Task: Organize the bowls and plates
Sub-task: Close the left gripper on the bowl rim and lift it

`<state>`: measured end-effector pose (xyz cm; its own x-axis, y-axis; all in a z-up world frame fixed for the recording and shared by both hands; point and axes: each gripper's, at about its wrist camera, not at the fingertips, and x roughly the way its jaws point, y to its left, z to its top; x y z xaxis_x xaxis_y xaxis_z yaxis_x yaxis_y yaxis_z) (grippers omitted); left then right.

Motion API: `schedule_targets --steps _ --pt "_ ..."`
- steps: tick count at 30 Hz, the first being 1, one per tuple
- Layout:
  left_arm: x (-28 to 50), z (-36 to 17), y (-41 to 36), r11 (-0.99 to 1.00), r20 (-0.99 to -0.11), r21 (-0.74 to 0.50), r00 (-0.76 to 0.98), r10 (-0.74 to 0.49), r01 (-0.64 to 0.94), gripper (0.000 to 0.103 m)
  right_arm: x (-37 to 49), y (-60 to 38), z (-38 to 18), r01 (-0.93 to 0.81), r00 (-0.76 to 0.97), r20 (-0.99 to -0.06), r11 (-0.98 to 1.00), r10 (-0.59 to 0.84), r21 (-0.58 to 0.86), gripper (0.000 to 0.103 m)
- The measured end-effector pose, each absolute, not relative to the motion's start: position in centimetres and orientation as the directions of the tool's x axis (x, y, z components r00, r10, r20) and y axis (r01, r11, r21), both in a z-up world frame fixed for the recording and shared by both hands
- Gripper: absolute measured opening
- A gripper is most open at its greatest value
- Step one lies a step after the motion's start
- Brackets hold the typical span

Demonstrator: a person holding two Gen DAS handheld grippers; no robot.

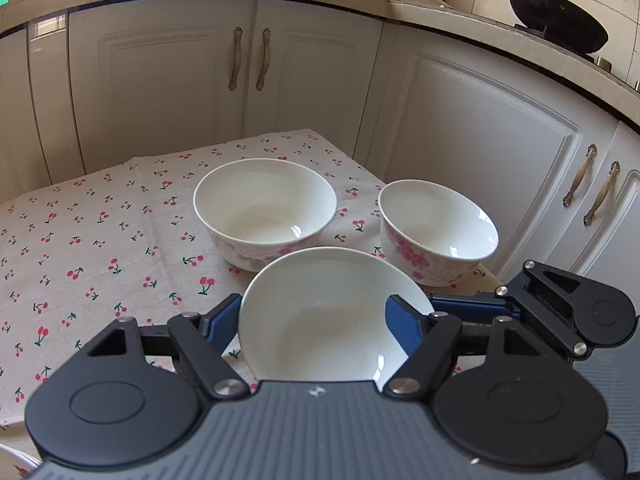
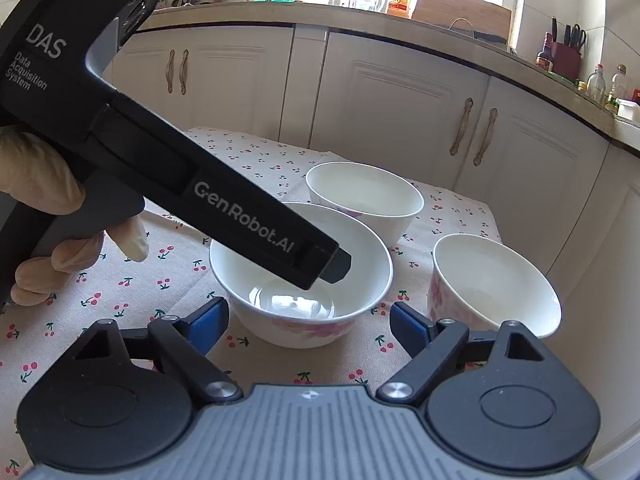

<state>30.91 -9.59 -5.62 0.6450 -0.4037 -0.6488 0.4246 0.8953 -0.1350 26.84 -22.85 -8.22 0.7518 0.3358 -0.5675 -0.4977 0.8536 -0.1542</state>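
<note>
The cherry-print tablecloth (image 1: pixel 100 240) covers the table in front of white kitchen cabinets (image 1: pixel 160 80), and everything sits on it. Three white bowls with pink flowers stand there. Taking the near bowl (image 2: pixel 300 280) as the mark: the far bowl (image 2: pixel 364 196) stands just behind it, near its rim, and the right-hand bowl (image 2: pixel 492 284) stands apart to its right, by the table's edge.

The left gripper (image 1: pixel 316 320), held in a gloved hand (image 2: pixel 44 208), reaches down across the near bowl; one blue pad sits inside the rim, the other outside the wall, jaws clenched on the near bowl's side. The right gripper (image 2: pixel 308 324) hangs just short of that same bowl, its blue fingers (image 2: pixel 408 324) spread either side and touching nothing.
</note>
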Motion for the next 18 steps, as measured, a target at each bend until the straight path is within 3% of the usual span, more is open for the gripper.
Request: schedule_targets --steps 5,18 --pt "31.34 -5.69 -9.65 0.892 -0.660 -0.136 0.632 -0.407 0.431 0.076 27.07 -22.91 -8.14 -0.512 0.742 -0.571 0.847 0.353 -0.142 0.085" --pt "31.62 -5.82 -9.80 0.885 -0.691 -0.130 0.599 -0.404 0.447 0.076 27.05 -22.66 -7.97 -0.517 0.735 -0.582 0.843 0.348 -0.149 0.085"
